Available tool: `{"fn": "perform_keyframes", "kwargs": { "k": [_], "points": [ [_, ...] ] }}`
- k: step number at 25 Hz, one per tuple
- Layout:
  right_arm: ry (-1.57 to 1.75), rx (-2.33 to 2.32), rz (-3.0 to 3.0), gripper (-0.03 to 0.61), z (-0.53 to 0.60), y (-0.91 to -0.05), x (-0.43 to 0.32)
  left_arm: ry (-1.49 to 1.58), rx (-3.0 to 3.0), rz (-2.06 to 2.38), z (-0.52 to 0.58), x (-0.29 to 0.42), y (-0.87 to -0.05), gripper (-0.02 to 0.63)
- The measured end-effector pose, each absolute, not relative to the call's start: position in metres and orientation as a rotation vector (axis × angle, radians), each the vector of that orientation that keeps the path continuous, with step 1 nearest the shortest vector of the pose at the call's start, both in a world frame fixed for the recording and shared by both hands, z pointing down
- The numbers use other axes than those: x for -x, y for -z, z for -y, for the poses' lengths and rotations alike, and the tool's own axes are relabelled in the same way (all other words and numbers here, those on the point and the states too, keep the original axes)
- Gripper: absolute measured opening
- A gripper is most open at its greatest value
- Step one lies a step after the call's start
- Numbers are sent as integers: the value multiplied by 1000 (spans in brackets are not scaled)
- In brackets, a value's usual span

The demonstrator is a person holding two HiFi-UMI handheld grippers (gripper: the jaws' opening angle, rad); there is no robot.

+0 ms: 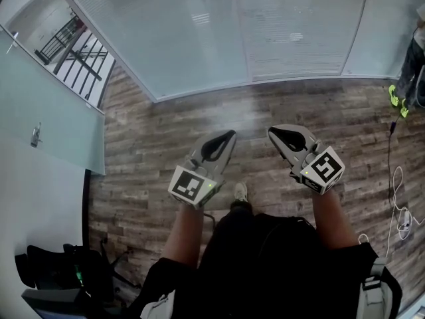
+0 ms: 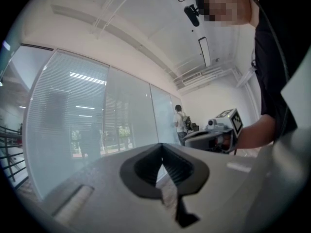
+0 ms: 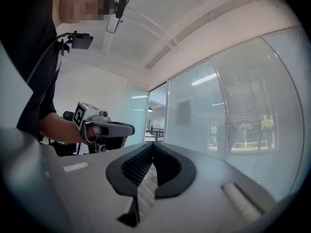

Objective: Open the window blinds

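Grey blinds (image 1: 292, 32) hung lowered — nothing done yet; left gripper (image 1: 228, 135) and right gripper (image 1: 274, 132), both closed and empty, stood short of the blinds.

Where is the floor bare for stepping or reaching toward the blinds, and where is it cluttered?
The wood floor is bare from the left gripper and right gripper forward to the glass wall with the blinds. Crowded: dark bags at lower left, white cables along the right, another person at the far right.
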State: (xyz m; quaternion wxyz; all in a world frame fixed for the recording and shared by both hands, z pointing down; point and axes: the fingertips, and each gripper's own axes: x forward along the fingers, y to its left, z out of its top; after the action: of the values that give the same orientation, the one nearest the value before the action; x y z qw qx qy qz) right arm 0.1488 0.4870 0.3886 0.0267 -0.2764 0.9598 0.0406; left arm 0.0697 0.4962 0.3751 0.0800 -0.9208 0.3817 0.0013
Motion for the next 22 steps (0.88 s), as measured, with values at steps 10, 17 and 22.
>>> {"fn": "perform_keyframes", "kwargs": {
  "k": [10, 17, 22],
  "points": [
    [-145, 878, -2970, 5, -445, -389, -136, 54, 2791, -1071, -449, -65, -374, 3],
    [-167, 875, -2948, 5, -383, -377, -114, 42, 2772, -1052, -392, -46, -368, 5],
    [-212, 887, -2944, 5, -339, -361, -97, 27, 2750, -992, -347, -37, -359, 5]
  ]
}}
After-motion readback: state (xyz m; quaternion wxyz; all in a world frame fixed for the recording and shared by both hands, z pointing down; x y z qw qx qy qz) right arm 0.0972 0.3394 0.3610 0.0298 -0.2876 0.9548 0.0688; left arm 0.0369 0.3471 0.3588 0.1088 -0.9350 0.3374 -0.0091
